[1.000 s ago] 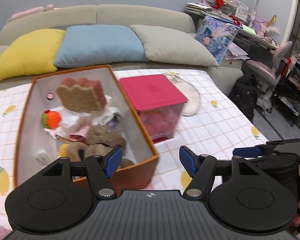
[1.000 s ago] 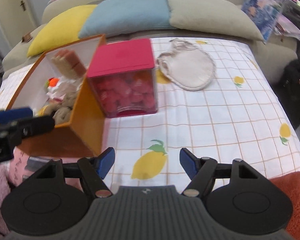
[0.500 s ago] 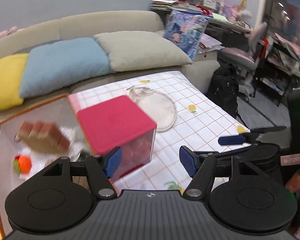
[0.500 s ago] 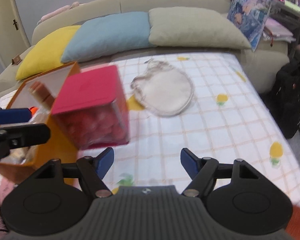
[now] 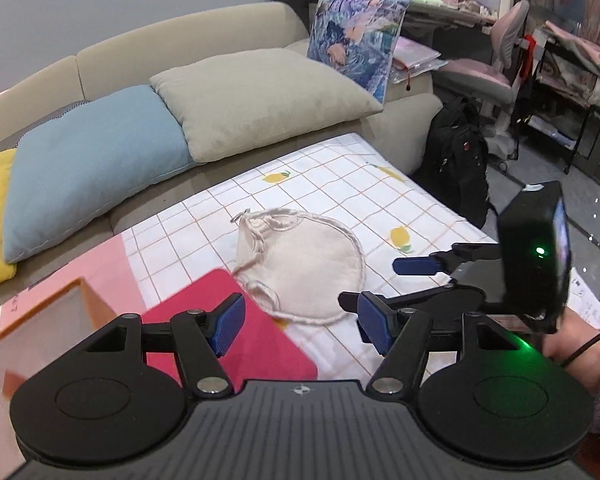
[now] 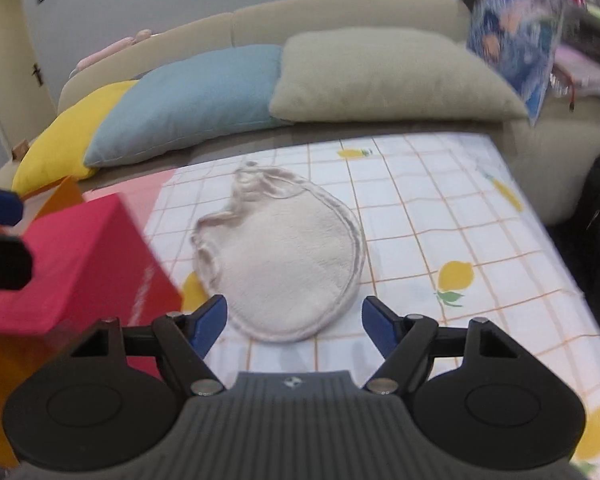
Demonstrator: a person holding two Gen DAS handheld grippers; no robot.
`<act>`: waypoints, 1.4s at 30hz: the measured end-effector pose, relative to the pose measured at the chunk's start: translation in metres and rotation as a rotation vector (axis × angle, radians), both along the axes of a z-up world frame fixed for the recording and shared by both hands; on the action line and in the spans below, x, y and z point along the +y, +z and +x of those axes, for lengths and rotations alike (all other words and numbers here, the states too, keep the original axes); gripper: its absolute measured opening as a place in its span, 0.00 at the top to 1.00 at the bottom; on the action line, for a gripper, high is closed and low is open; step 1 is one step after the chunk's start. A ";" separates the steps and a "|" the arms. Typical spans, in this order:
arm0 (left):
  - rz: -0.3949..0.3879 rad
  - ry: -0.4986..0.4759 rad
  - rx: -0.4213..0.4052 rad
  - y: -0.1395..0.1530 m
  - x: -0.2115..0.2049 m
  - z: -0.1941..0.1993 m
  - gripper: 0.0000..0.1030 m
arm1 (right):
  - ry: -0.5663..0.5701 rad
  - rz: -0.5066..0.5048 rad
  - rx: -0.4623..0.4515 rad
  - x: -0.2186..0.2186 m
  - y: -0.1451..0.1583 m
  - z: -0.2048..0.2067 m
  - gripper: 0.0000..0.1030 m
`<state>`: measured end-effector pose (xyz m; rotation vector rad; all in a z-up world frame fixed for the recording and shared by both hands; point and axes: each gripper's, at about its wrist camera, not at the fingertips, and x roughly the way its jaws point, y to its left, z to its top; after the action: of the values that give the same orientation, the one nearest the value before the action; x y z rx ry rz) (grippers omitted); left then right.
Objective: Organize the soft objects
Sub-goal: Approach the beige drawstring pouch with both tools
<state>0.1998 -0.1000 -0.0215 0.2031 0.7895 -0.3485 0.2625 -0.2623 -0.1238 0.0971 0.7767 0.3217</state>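
A cream drawstring pouch (image 5: 300, 264) lies flat on the lemon-print tablecloth (image 5: 340, 184); in the right wrist view the pouch (image 6: 284, 264) is just ahead of my open, empty right gripper (image 6: 294, 320). My left gripper (image 5: 300, 320) is open and empty, above the red-lidded box (image 5: 236, 344) near the pouch's near edge. The right gripper (image 5: 380, 284) shows to the right in the left wrist view. The orange box (image 5: 40, 320) is at the left, its contents out of view.
The red-lidded box (image 6: 76, 256) and orange box (image 6: 56, 200) stand left of the pouch. A sofa with yellow (image 6: 68, 136), blue (image 6: 192, 96) and grey (image 6: 380, 76) cushions runs behind the table. A black backpack (image 5: 456, 168) and chair stand beyond the right edge.
Both grippers have swung right and forward, from the orange box and red-lidded box toward the cream pouch. Both stay open and empty.
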 end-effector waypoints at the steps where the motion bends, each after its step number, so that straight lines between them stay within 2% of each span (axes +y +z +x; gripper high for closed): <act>1: 0.008 -0.001 0.005 -0.001 -0.002 0.006 0.26 | -0.003 0.009 0.002 -0.002 -0.005 0.009 0.29; 5: 0.039 0.005 0.028 -0.009 -0.009 0.026 0.26 | -0.010 0.038 -0.007 -0.005 -0.018 0.033 0.29; 7: 0.041 0.011 0.040 -0.012 -0.010 0.033 0.26 | -0.018 0.085 0.010 -0.009 -0.025 0.044 0.33; 10: 0.053 0.007 0.050 -0.015 -0.011 0.038 0.26 | -0.033 0.132 0.031 -0.013 -0.029 0.052 0.55; 12: 0.059 0.007 0.053 -0.016 -0.012 0.041 0.26 | -0.035 0.123 0.022 -0.013 -0.025 0.051 0.91; 15: 0.048 0.011 0.060 -0.017 -0.012 0.041 0.26 | -0.022 0.115 -0.009 -0.014 -0.016 0.043 0.96; 18: 0.032 0.011 0.059 -0.016 -0.011 0.036 0.26 | -0.008 0.117 -0.029 -0.015 -0.002 0.032 0.98; 21: 0.005 0.009 0.064 -0.012 -0.011 0.031 0.27 | -0.002 0.084 0.004 -0.015 0.012 0.014 0.98; 25: -0.048 0.009 0.089 -0.009 -0.015 0.022 0.29 | -0.037 0.048 0.113 -0.024 0.021 -0.013 0.98; 29: -0.118 0.026 0.143 -0.011 -0.024 0.011 0.30 | -0.072 0.036 0.218 -0.032 0.016 -0.055 0.98; 32: -0.188 0.053 0.206 -0.020 -0.028 -0.001 0.30 | -0.121 0.094 0.325 -0.045 0.008 -0.079 0.97; 37: -0.222 0.156 0.309 -0.054 -0.022 -0.027 0.30 | -0.178 0.153 0.447 -0.055 0.001 -0.108 0.97; 40: -0.226 0.234 0.365 -0.079 -0.009 -0.039 0.30 | -0.134 0.088 0.477 -0.040 -0.001 -0.113 0.90; 41: -0.221 0.265 0.375 -0.086 -0.004 -0.040 0.30 | -0.148 0.052 0.456 -0.037 0.002 -0.113 0.85; 42: -0.225 0.296 0.384 -0.092 0.000 -0.042 0.30 | -0.172 0.020 0.422 -0.036 0.006 -0.114 0.68</act>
<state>0.1580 -0.1000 -0.1138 -0.1987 1.1342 -0.1938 0.1480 -0.2988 -0.1175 0.2546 1.1751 0.1451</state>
